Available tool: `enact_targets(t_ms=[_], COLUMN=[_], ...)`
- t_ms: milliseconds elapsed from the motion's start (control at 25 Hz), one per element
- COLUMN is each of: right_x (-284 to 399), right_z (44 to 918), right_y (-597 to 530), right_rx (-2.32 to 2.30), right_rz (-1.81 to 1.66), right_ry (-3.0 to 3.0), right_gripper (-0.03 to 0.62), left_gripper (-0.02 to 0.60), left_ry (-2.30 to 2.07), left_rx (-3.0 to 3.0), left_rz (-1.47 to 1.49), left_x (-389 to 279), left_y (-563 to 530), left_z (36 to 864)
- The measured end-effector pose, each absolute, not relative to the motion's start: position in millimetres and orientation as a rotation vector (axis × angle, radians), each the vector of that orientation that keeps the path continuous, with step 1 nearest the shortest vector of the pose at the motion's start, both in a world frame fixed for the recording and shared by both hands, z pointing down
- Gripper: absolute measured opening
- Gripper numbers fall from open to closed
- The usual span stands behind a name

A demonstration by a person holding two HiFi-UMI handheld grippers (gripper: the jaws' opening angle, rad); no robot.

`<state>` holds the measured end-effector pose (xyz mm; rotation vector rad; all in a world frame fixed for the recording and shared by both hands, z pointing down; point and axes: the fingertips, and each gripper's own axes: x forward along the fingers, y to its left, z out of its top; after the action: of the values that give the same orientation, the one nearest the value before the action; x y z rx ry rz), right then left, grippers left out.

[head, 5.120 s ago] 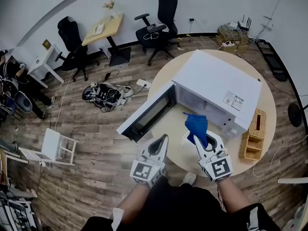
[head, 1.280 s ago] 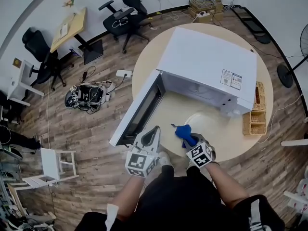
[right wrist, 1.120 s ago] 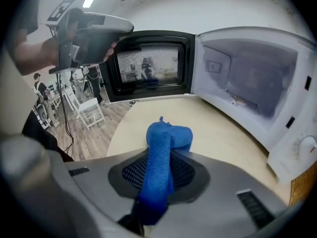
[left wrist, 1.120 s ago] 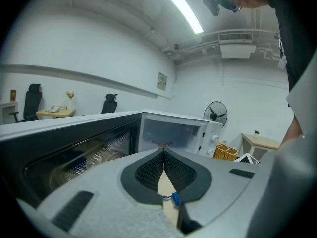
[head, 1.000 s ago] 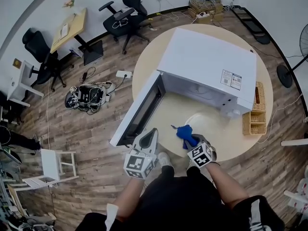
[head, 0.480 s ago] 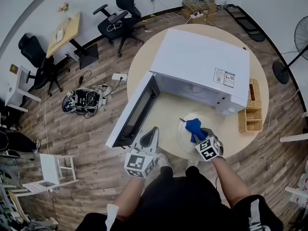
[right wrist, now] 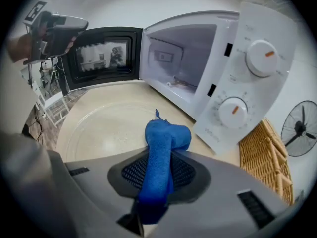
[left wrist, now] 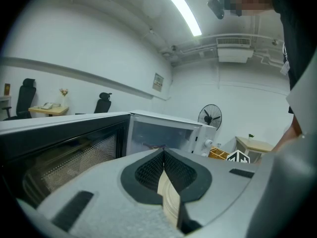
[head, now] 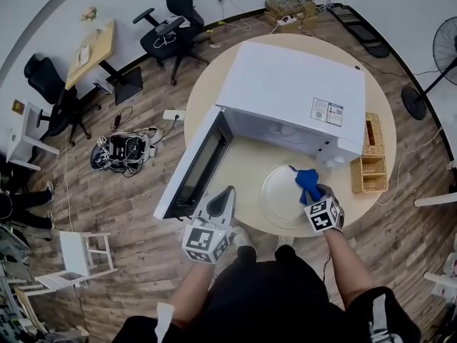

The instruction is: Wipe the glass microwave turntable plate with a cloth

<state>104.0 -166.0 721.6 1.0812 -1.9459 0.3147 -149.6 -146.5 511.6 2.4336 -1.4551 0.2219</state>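
Observation:
The clear glass turntable plate (head: 275, 200) lies flat on the round table, in front of the open microwave (head: 293, 91). My right gripper (head: 312, 194) is over the plate's right side, shut on a blue cloth (head: 307, 179) whose bunched end hangs at the glass. In the right gripper view the cloth (right wrist: 166, 135) sticks out past the right gripper (right wrist: 159, 158) above the plate (right wrist: 109, 128). My left gripper (head: 228, 191) hovers at the table's near left edge, beside the microwave door (head: 193, 174), shut with nothing in it; in its own view the left gripper (left wrist: 163, 155) points toward the microwave.
The door swings out to the left of the plate. A wicker basket (head: 368, 156) stands to the right of the microwave, close to the plate. A standing fan (head: 444, 41) is on the floor at right; office chairs and a cable pile (head: 121, 148) lie beyond the table.
My right gripper has carried the blue cloth from the plate's near left edge across to its right side. The left gripper has stayed in place, shut.

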Motion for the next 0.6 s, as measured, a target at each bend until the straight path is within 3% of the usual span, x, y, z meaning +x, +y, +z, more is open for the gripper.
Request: enact_targets(t_ms=[280,600], right_x=[143.2,130.3], right_z=[721.3,709.2], right_y=[-179.7,-180.4], right_rx=[1.117,1.131], right_rz=[0.253,0.257], right_ry=[-1.883,-1.935], right_gripper=[0.083,0.081], left_gripper=[0.005,0.005], left_ry=[-1.439,-1.433], left_rx=[2.444,2.47], left_rz=[0.232,0.259], left_x=[-143.2,-136.8], left_y=[-145.4,-145.9], left_z=[513.5,513.4])
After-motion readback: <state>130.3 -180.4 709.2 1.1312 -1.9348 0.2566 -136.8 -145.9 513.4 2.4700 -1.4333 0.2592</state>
